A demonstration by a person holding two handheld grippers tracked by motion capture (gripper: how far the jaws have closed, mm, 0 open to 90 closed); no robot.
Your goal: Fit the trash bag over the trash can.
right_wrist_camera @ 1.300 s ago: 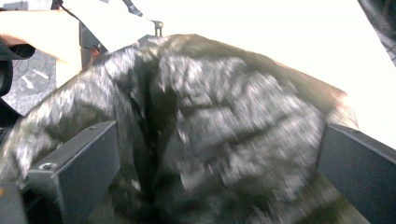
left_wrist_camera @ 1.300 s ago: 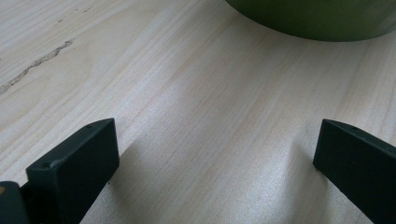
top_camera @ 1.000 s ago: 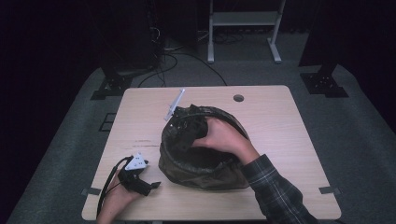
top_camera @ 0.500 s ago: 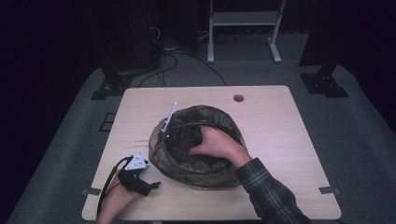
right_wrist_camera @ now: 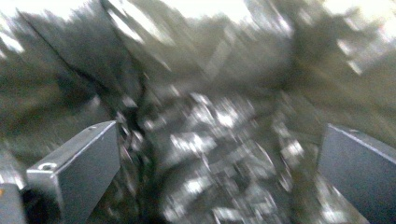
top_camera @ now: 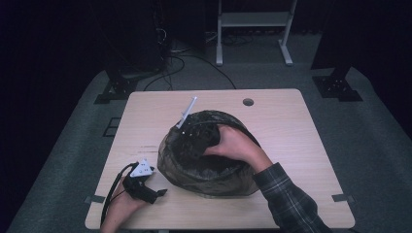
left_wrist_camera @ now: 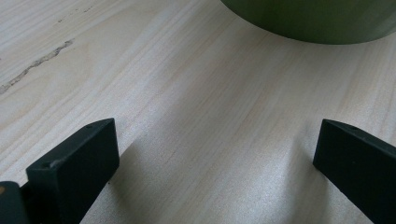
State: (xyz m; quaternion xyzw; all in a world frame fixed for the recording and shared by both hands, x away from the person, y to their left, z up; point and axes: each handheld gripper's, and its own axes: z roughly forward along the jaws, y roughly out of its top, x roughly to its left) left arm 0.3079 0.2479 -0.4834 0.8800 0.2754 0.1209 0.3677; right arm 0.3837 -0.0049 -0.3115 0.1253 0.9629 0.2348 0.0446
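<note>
Down at the lower left of the high view, the left tool [top_camera: 158, 194] rests on the pale wood-grain surface [top_camera: 291, 126], gripped by the left hand [top_camera: 121, 208], with its grey three-cornered plate on top and a black cable looping off to the left. Its own view shows both black, blocky jaws spread wide apart on bare wood [left_wrist_camera: 205, 140], holding nothing, a dark scratch running across the upper left of the frame. At the top edge of that view curves the smooth olive-green wall of a round bin [left_wrist_camera: 317, 21], just ahead of the jaws but not touching them.

Toward the centre of the high view sits that bin [top_camera: 209, 167], lined with a dark, crinkled, glossy plastic bag. A thin white stick [top_camera: 187, 111] pokes up and tilts out over its upper-left rim. The right hand [top_camera: 238, 145], in a plaid sleeve, reaches into the bag's mouth holding the right tool [top_camera: 197, 138]. From its own blurred view, the right tool [right_wrist_camera: 215, 154] has its jaws well apart, with shiny wrinkled bag plastic [right_wrist_camera: 210, 121] between and behind them; whether they touch it I cannot tell.
</note>
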